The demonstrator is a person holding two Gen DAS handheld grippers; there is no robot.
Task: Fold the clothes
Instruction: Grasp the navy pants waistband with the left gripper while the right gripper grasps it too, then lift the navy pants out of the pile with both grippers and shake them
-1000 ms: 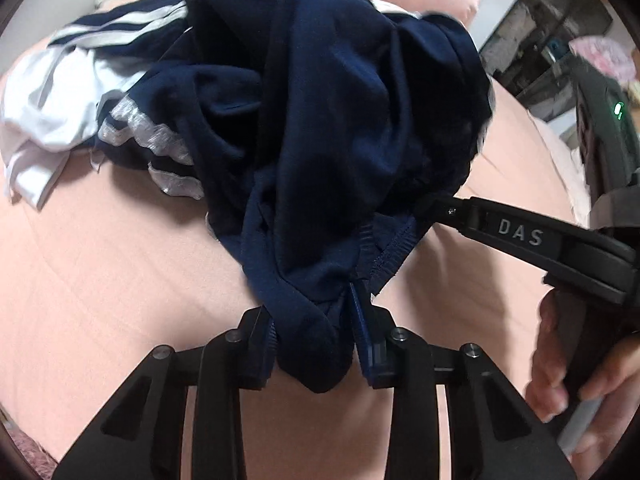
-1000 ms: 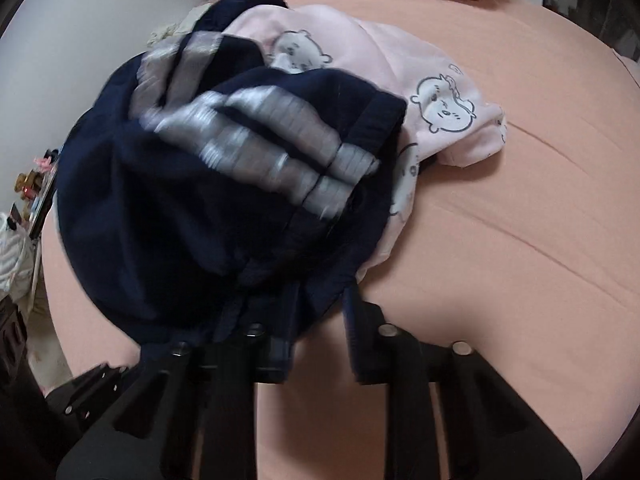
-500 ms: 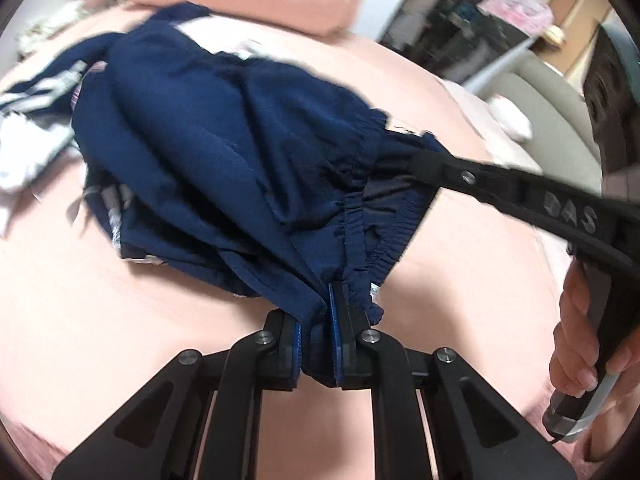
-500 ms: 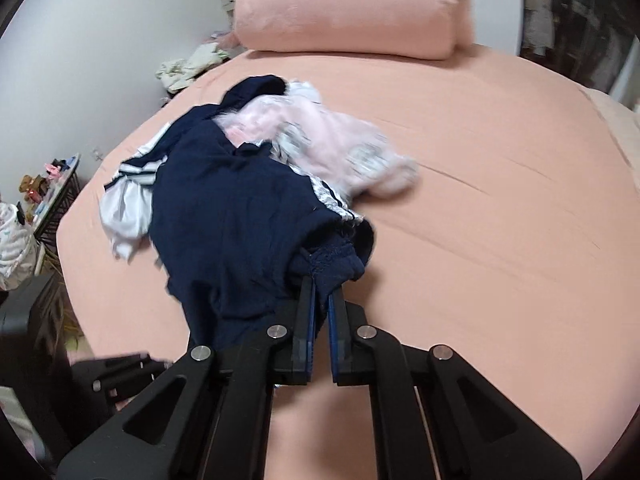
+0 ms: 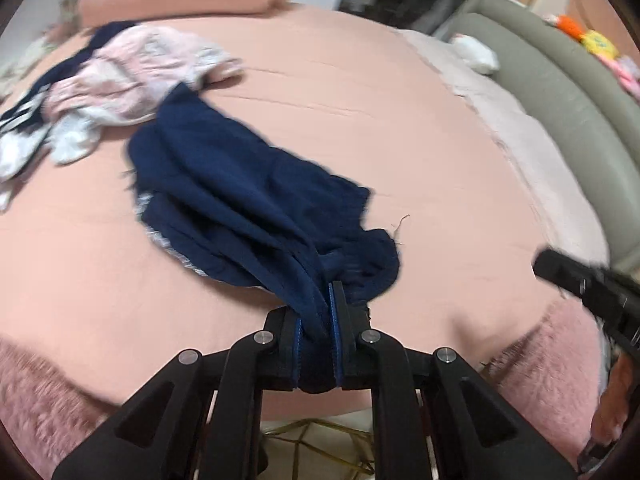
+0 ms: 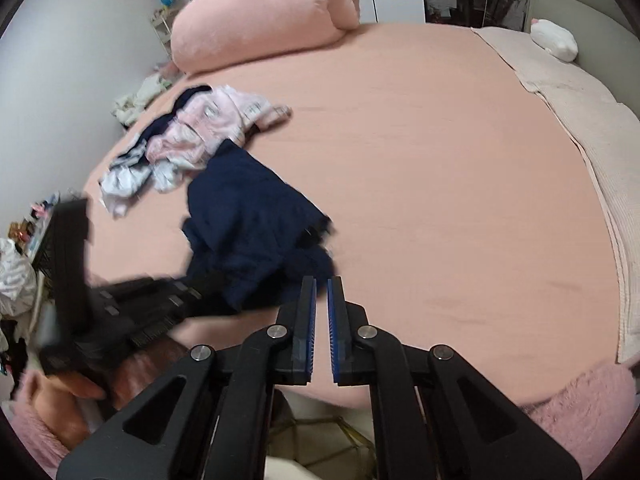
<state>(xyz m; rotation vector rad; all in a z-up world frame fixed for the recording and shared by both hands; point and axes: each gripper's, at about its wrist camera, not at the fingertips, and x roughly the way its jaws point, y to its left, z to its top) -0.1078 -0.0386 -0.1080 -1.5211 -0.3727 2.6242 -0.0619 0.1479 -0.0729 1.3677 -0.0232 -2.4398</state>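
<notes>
Navy shorts (image 5: 240,208) lie stretched on the pink bed, pulled toward its near edge. My left gripper (image 5: 316,320) is shut on their bunched waistband. The shorts also show in the right wrist view (image 6: 248,216), with the left gripper (image 6: 132,304) blurred at their near end. My right gripper (image 6: 321,292) has its jaws close together with a narrow gap and holds nothing; it sits just right of the shorts. It shows at the right edge of the left wrist view (image 5: 580,284).
A heap of pink, white and navy clothes (image 6: 188,140) lies at the far left of the bed (image 6: 440,160). A pink bolster (image 6: 264,20) lies at the head. A grey headboard (image 5: 560,92) and pale blanket (image 6: 580,140) line the right side.
Both grippers pulled the shorts out of the heap toward the near bed edge. The right gripper let go of the waistband and drew back. The left gripper keeps its hold.
</notes>
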